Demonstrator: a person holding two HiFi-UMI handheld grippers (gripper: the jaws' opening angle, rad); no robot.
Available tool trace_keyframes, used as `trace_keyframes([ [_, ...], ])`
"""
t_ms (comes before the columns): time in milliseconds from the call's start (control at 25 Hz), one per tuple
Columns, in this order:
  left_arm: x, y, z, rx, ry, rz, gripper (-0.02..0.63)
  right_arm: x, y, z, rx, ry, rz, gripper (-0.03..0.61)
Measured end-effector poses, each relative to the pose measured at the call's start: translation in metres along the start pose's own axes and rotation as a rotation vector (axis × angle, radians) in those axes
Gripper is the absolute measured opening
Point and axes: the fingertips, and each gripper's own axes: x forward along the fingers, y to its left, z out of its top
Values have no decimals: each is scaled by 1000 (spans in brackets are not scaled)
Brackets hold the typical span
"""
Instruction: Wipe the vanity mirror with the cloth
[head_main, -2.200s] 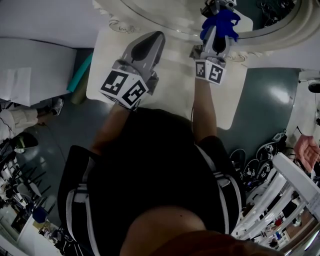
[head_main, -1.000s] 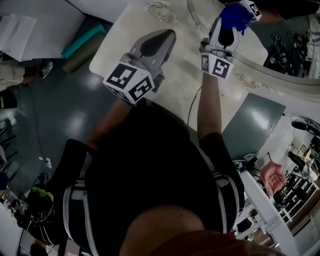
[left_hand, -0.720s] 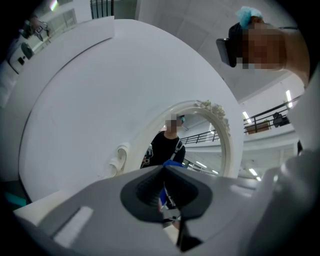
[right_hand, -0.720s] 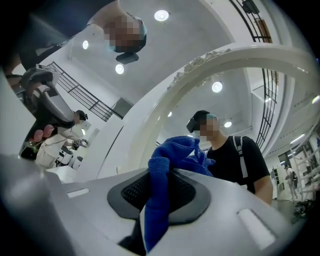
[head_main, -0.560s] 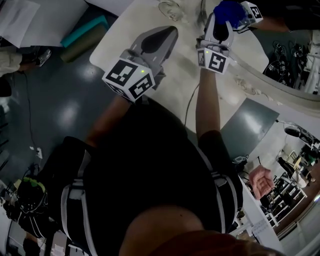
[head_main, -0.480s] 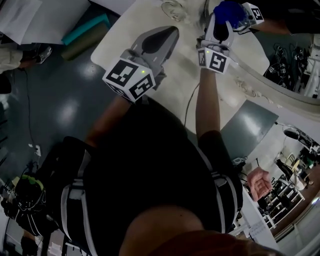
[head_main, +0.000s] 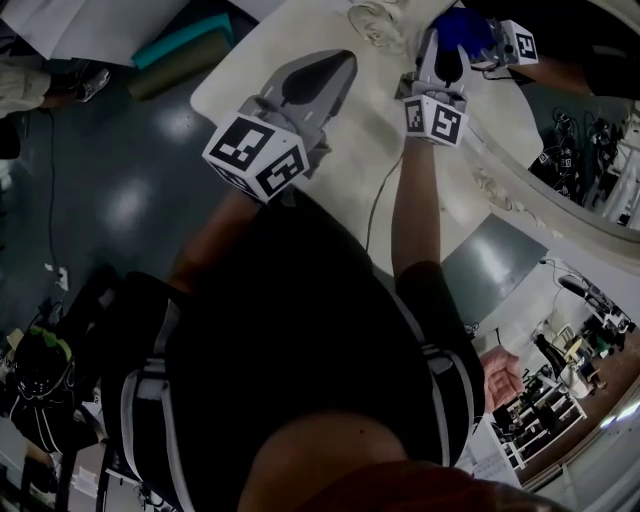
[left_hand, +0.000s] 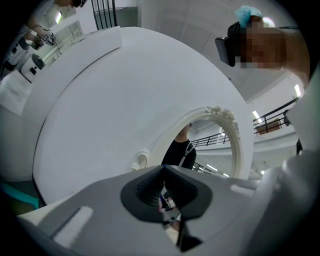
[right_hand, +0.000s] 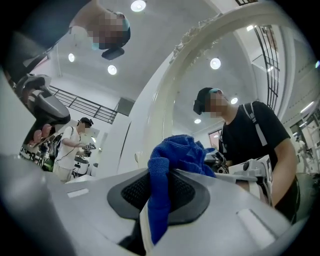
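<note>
left hand-held gripper (head_main: 338, 62): jaws pressed together with nothing between them; it hovers over the desk (head_main: 455, 215), left of the mirror, and is not on the cloth.
left gripper view: the closed tip (left_hand: 166, 194) points at the oval mirror (left_hand: 210, 145); the glass reflects a person in a black top.
right hand-held gripper (head_main: 446, 58): pinching the blue cloth (head_main: 462, 27), arm stretched forward to the mirror (head_main: 575, 110).
right gripper view: the cloth (right_hand: 172, 150) runs down through the seam between the jaws (right_hand: 159, 197) and bunches up in front of the tip.
cloth position: at the glass, near the lower edge of the white ornate frame (right_hand: 192, 55). The reflected gripper cube sits just beside it in the head view. Actual contact with the glass can't be confirmed.
mirror: stands at the back of the desk and is tilted across the top right of the head view.
cable (head_main: 372, 205): lies across the desk below the right gripper.
floor (head_main: 130, 200): dark and glossy, to the left of the desk.
</note>
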Motion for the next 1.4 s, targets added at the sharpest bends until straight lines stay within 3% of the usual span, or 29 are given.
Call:
trace_keyframes([
  [440,-27,5,-2,12,-18,-10,11,-5,24,-15,59,48,19,75],
  [760,-33,-2,7,26,-32,-31,12,-17,24,13,83,4,-19,77],
  [1400,-32,-35,9,42,-4,-152,12,-67,-2,43,55,24,-195,77],
])
